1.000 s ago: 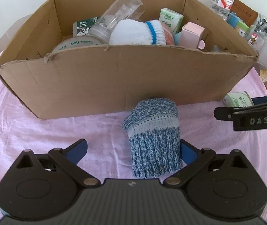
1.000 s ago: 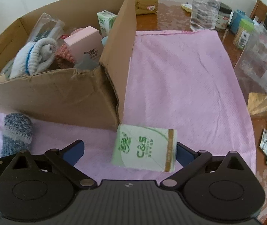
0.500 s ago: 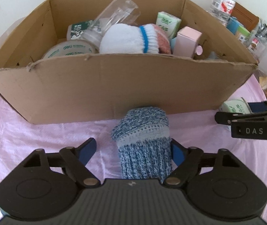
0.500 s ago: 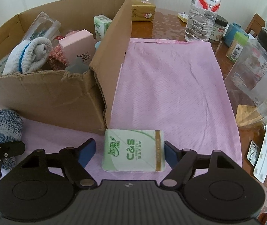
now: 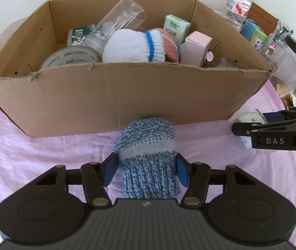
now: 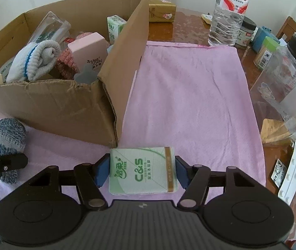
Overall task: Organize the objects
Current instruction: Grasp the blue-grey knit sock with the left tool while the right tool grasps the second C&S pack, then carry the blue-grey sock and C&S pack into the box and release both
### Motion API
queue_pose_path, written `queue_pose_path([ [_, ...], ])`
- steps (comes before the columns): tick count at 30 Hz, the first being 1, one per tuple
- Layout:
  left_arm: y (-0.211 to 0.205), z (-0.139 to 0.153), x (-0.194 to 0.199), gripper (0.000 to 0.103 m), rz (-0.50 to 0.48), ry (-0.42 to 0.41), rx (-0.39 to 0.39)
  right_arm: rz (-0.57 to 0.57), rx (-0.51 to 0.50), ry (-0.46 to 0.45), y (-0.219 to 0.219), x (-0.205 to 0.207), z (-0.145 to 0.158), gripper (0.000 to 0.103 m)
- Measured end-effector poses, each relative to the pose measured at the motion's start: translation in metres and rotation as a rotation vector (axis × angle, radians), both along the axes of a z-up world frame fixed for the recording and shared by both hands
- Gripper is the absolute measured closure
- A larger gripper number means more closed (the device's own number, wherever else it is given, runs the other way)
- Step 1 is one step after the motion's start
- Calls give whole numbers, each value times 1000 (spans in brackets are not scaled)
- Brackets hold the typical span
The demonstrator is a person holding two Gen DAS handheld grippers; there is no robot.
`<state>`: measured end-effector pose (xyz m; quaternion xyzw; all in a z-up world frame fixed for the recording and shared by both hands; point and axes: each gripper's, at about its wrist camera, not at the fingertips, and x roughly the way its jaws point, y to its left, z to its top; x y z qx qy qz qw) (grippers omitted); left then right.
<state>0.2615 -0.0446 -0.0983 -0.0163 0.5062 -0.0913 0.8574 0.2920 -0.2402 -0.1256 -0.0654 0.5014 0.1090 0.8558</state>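
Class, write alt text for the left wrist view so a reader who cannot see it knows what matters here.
The left gripper is closing its blue-padded fingers around a rolled blue knit sock lying on a pink cloth. Just behind stands an open cardboard box already holding tape rolls, a white sock and small cartons. The right gripper reaches in from the right.

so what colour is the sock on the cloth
Mottled blue and white sock, clearest in left wrist view.

Soft daylight is filling both views evenly, washing out the pale wall at the top of each frame. Glare is shining off the wooden worktop (image 6: 186,24) at upper centre. Shadows are lying faint. Fisheye distortion is bending the edges, and corners are fading to black.
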Motion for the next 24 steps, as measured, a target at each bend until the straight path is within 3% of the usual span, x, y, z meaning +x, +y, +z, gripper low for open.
queue_pose_path([
  [6, 6, 0, -3, 47, -42, 2, 9, 10, 14, 14, -2, -7, 3, 34],
  [10, 12, -2, -7, 35, -35, 17, 14, 23, 8, 16, -1, -15, 4, 34],
  [13, 9, -6, -3, 34, -6, 9, 10, 15, 1, 13, -2, -18, 4, 34],
  [17, 4, -9, -1, 35, 13, -14, 21, -1, 12, 13, -5, -21, 5, 34],
  [24, 6, -7, 0, 51, 16, -30, -11, 15, 15, 6, -4, -24, 8, 34],
])
